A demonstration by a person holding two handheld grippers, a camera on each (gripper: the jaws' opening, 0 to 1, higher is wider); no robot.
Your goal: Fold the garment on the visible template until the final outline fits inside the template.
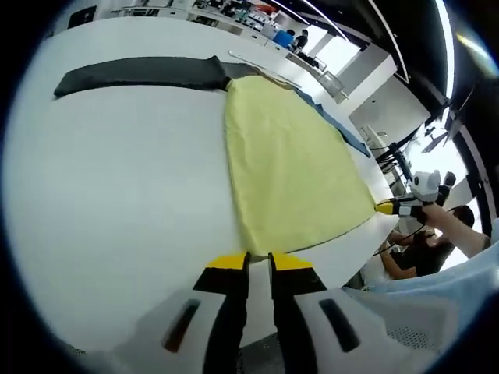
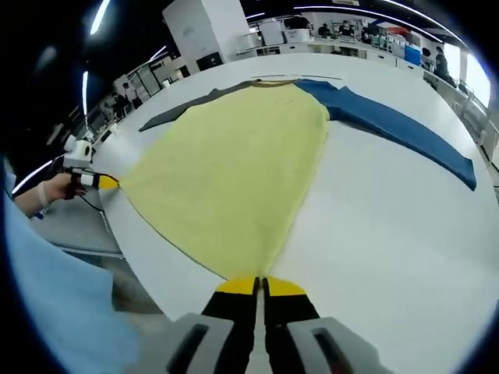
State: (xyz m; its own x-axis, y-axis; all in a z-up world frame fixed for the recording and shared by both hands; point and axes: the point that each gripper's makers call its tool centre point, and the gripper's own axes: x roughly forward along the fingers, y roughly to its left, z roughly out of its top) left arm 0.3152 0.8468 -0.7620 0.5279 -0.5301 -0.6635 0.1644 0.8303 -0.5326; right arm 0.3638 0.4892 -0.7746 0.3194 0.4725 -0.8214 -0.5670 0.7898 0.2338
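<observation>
A garment with a yellow body (image 1: 288, 156) (image 2: 234, 164), a dark grey sleeve (image 1: 140, 72) (image 2: 175, 113) and a blue sleeve (image 1: 343, 128) (image 2: 398, 125) lies flat on the white table (image 1: 117, 202) (image 2: 390, 249), sleeves spread to either side. Its hem runs along the near table edge. My left gripper (image 1: 260, 261) (image 2: 105, 181) is shut on one hem corner. My right gripper (image 2: 260, 284) (image 1: 386, 207) is shut on the other hem corner, and the cloth tapers into its jaws. No separate template outline can be made out on the table.
A hand (image 1: 448, 222) (image 2: 54, 191) and a light blue sleeve (image 1: 437, 292) (image 2: 54, 312) belong to the person holding the grippers. Seated people (image 1: 405, 253) and benches (image 2: 343, 35) lie beyond the table. The table edge (image 1: 343, 261) is close under the hem.
</observation>
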